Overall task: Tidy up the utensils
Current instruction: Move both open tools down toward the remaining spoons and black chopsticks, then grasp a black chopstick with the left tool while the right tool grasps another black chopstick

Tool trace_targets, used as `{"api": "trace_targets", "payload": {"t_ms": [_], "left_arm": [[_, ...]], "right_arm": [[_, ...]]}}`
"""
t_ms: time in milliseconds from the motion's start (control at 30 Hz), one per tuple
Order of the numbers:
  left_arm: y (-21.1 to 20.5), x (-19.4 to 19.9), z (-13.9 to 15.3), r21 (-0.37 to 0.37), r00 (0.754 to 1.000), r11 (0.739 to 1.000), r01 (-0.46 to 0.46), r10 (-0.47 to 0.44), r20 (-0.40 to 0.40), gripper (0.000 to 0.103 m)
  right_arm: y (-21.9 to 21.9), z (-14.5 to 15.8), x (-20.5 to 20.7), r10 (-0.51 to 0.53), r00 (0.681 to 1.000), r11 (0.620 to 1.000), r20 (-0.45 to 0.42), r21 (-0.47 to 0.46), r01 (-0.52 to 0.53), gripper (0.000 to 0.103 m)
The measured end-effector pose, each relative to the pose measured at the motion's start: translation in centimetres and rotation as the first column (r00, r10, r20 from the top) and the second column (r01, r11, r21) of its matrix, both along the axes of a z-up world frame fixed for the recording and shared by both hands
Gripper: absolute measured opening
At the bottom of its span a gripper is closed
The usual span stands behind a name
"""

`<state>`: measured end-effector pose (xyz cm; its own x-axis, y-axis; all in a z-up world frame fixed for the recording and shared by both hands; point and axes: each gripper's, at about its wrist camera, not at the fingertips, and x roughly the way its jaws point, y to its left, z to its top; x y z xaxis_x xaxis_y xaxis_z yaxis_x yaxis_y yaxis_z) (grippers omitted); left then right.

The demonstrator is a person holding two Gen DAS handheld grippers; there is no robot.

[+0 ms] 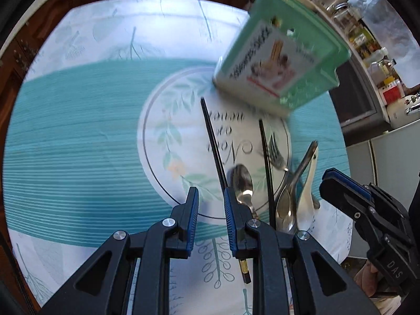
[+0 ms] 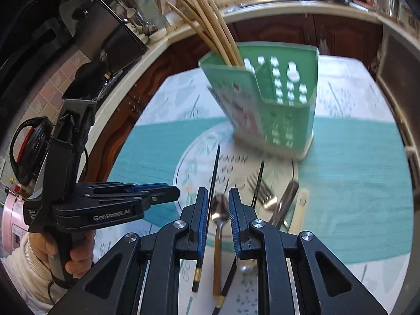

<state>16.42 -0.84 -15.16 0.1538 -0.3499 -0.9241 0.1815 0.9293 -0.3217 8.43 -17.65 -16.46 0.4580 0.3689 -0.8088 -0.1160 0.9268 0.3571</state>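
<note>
The bench, under a teal and white cloth, carries everything. A green caddy with pale chopsticks in it stands tilted and blurred near the bench's middle, toward the far edge. Before it, toward the near edge, lie two black chopsticks, a fork, a steel spoon, tongs and a white spoon, close together. The left claw hovers open over the near edge, gripping nothing, its right finger just beside the steel spoon. The right claw is open too, its fingers either side of that spoon's bowl.
</note>
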Motion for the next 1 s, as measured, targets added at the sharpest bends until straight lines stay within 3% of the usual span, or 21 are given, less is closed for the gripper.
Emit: {"api": "trace_targets", "payload": {"t_ms": [133,367,700,1000], "left_arm": [[-0.9,0.3,-1.6,0.001,0.999,1.0,-0.005,0.005,-0.051,0.017],[-2.7,2.0,-2.4,0.072,0.998,0.997,-0.018,0.022,-0.058,0.017],[-5.7,4.5,-2.5,0.209,0.998,0.978,0.001,0.013,-0.065,0.017],[-9.3,3.1,-2.8,0.326,0.992,0.937,0.124,-0.115,-0.047,0.017]], "right_arm": [[-0.4,-2.4,-0.6,-0.025,0.996,1.0,-0.081,0.013,0.027,0.017],[-1.0,-5.6,-0.3,-0.054,0.982,0.998,-0.182,-0.027,0.05,0.017],[1.6,-6.2,3.4,-0.021,0.976,0.983,-0.215,-0.183,-0.02,0.017],[2.8,-7.1,4.1,0.017,0.972,0.973,-0.236,-0.22,-0.071,0.017]]}}
